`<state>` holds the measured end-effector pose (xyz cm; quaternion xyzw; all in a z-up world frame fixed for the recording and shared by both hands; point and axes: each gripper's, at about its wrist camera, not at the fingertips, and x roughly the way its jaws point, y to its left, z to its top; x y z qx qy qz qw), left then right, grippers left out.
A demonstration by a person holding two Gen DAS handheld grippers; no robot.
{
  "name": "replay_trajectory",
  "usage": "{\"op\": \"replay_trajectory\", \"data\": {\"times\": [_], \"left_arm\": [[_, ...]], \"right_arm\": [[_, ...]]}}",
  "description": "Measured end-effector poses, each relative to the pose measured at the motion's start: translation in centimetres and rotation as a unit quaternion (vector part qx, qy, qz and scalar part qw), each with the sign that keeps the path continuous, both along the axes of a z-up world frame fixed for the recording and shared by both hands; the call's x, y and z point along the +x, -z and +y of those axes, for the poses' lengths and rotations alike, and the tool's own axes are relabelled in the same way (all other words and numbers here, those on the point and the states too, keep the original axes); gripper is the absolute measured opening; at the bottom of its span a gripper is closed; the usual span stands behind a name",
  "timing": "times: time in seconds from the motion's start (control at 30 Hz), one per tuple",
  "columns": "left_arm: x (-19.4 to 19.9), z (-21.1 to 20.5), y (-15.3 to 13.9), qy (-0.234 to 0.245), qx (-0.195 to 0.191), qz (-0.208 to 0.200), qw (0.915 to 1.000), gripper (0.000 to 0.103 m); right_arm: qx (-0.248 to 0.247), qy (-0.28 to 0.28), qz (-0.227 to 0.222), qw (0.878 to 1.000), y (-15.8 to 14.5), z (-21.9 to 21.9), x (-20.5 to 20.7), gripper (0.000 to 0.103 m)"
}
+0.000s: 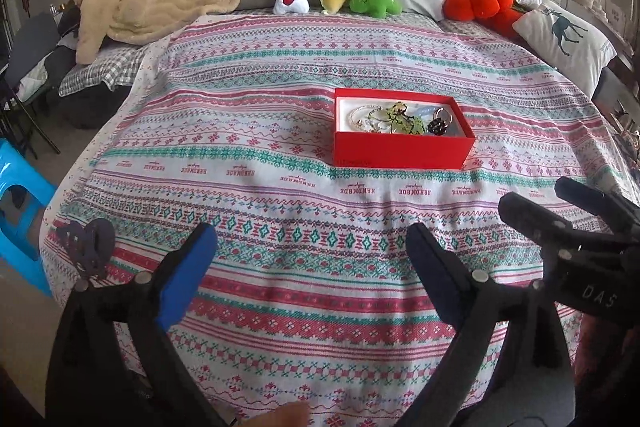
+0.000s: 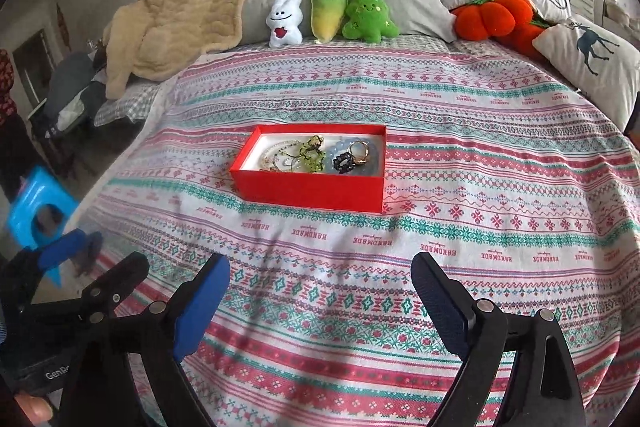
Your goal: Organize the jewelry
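Jewelry (image 2: 316,155) tangled in box (image 2: 308,193) at 12 o'clock; both grippers (image 1: 312,259) (image 2: 320,287) agape, empty; chains may snag together.

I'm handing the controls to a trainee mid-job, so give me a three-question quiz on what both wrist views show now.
1. True or false: the red box has its lid on.
2. Which plush sits between the white bunny plush and the green tree plush?
A. orange pumpkin plush
B. yellow-green radish plush
C. deer pillow
3. Fill in: the left gripper and right gripper are both ____ and hold nothing.

Key:
1. False; it is open, with jewelry showing inside.
2. B, the yellow-green radish plush.
3. open
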<state>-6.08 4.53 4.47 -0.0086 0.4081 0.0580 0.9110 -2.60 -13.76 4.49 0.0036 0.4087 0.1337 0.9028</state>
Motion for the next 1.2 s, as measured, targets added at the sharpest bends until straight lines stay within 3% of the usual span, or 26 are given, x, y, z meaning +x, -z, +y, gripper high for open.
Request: {"op": "replay_trajectory", "data": {"times": [0.13, 0.2, 0.6, 1.2], "left_arm": [[0.1, 0.6, 0.0, -0.016, -0.005, 0.002, 0.9999, 0.100], [0.1, 0.6, -0.1, -0.016, -0.003, -0.003, 0.9999, 0.102], [0.7, -0.2, 0.5, -0.016, 0.000, 0.004, 0.9999, 0.102], [1.4, -1.2, 1.0, -0.018, 0.006, 0.010, 0.9998, 0.102]], "right_arm": [[-0.010, 0.016, -0.008, 1.000, 0.4, 0.1, -0.1, 0.095], [-0.003, 0.026, -0.010, 1.000, 0.6, 0.0, -0.1, 0.103], [-0.015, 0.062, -0.026, 0.998, 0.8, -0.8, 0.1, 0.103], [-0.024, 0.061, -0.024, 0.998, 0.8, -1.5, 0.0, 0.103]]}}
